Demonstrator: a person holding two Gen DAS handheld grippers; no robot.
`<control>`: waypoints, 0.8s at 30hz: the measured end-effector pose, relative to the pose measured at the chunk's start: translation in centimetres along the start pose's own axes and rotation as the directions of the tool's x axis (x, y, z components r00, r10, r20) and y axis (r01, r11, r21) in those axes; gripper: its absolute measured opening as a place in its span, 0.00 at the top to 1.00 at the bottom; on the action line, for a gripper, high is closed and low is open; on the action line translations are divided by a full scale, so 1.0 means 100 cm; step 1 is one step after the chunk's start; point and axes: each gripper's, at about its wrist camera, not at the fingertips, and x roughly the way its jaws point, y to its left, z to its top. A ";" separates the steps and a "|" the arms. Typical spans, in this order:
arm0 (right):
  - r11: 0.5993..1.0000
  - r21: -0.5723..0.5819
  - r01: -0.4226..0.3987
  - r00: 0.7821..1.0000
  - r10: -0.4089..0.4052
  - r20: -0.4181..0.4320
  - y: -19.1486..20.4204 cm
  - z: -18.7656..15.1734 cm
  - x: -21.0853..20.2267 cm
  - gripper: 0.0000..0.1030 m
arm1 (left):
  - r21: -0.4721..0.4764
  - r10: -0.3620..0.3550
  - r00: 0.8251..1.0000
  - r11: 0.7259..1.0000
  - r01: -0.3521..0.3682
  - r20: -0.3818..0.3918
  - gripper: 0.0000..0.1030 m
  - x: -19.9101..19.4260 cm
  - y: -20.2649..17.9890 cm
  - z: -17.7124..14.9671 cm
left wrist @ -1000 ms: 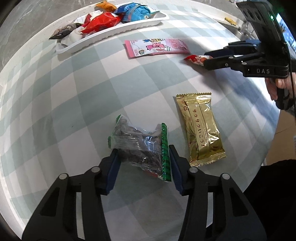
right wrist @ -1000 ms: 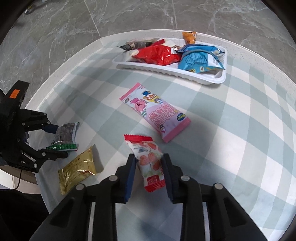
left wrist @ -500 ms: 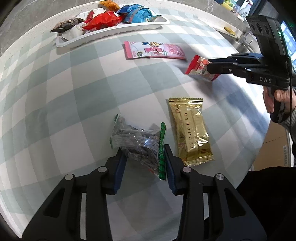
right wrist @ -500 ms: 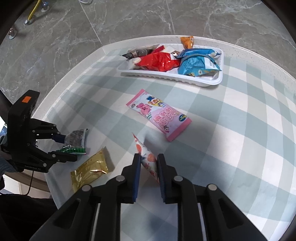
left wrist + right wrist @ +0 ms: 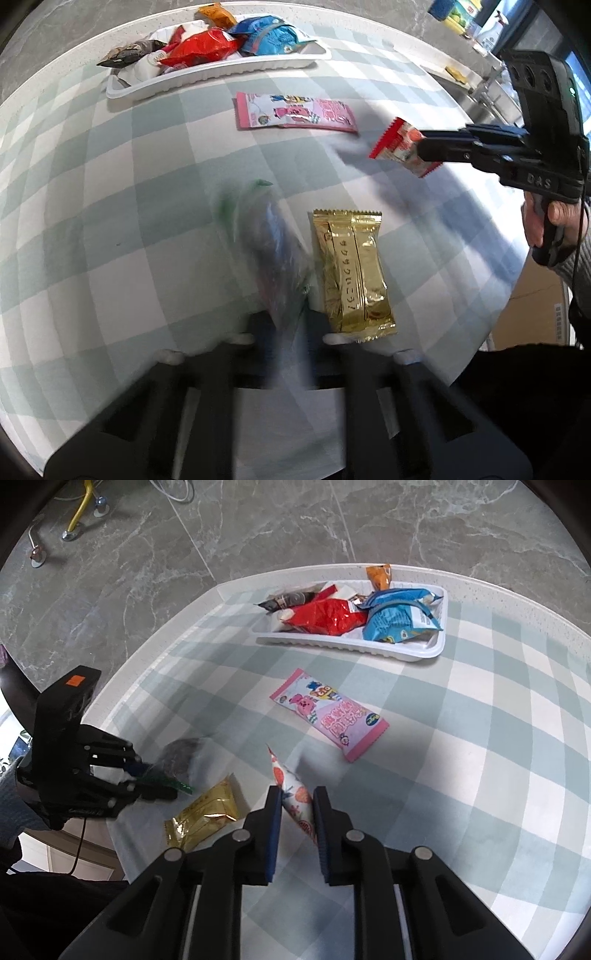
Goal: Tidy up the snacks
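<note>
gold packet (image 5: 352, 273) beside clamped dark snack (image 5: 275, 258); pink packet (image 5: 330, 712), white tray (image 5: 351, 647) beyond

Snacks spread over the table (image 5: 498, 709), tray (image 5: 424, 652) at the far edge

Several packets lie in the tray. The long flat packet (image 5: 330, 712) lies on the cloth nearer than the tray; the foil bar (image 5: 352, 273) lies nearest, just right of the clear packet (image 5: 273, 254) in the left wrist view.

Motion blur smears the clear dark-filled packet (image 5: 275, 254) beside the gold packet (image 5: 352, 273), and its lower end hides between the left hand-held gripper (image 5: 286, 328) fingers.
</note>
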 end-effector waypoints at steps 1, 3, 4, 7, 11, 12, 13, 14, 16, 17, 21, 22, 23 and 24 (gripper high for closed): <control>1.000 0.000 -0.004 1.000 0.004 0.002 0.000 0.000 -0.001 0.81 | -0.006 -0.004 1.000 1.000 0.004 0.002 0.98 -0.001 0.000 0.000; 1.000 0.004 -0.016 1.000 0.016 0.009 -0.001 0.001 -0.004 0.82 | -0.011 -0.002 1.000 1.000 0.003 0.008 0.98 -0.002 -0.001 0.001; 1.000 0.005 -0.020 1.000 0.020 0.012 -0.001 0.001 -0.005 0.81 | -0.010 -0.005 1.000 1.000 0.005 0.010 0.98 -0.003 -0.002 0.002; 1.000 0.006 -0.023 1.000 0.023 0.017 -0.001 0.002 -0.007 0.81 | -0.007 0.000 1.000 1.000 0.000 0.017 0.98 -0.004 -0.002 0.004; 1.000 0.007 -0.020 1.000 0.020 0.012 0.000 0.003 -0.006 0.81 | -0.056 -0.015 0.999 0.998 0.017 0.043 0.98 -0.009 0.009 0.012; 1.000 0.009 -0.018 1.000 0.017 0.011 0.000 0.003 -0.005 0.81 | -0.068 -0.005 0.999 0.998 0.009 0.054 0.97 -0.011 0.013 0.015; 1.000 0.012 -0.018 1.000 0.018 0.012 0.000 0.004 -0.004 0.81 | -0.080 -0.007 0.998 0.997 0.011 0.058 0.97 -0.010 0.018 0.019; 1.000 0.016 -0.015 1.000 0.015 0.011 -0.001 0.005 -0.003 0.81 | -0.086 -0.018 0.998 0.996 0.023 0.056 0.97 -0.009 0.021 0.022; 1.000 0.025 -0.003 1.000 0.003 0.006 -0.001 0.006 0.000 0.81 | -0.105 -0.039 0.998 0.994 0.044 0.049 0.96 -0.006 0.029 0.032; 1.000 0.029 0.003 1.000 -0.003 0.002 -0.002 0.007 0.002 0.81 | -0.115 -0.048 0.998 0.992 0.052 0.040 0.96 -0.003 0.032 0.037; 0.999 0.034 0.024 1.000 -0.023 -0.012 -0.003 0.011 0.009 0.81 | -0.205 -0.151 0.988 0.967 0.154 0.033 0.96 0.008 0.048 0.056; 0.999 0.037 0.029 0.999 -0.028 -0.015 -0.003 0.012 0.011 0.81 | -0.227 -0.178 0.983 0.956 0.183 0.046 0.96 0.010 0.051 0.059; 0.999 0.040 0.032 0.999 -0.031 -0.017 -0.004 0.013 0.012 0.81 | -0.239 -0.191 0.980 0.951 0.198 0.052 0.96 0.011 0.053 0.063; 0.998 0.043 0.035 0.999 -0.034 -0.019 -0.005 0.014 0.014 0.81 | -0.244 -0.197 0.979 0.948 0.205 0.056 0.96 0.012 0.055 0.066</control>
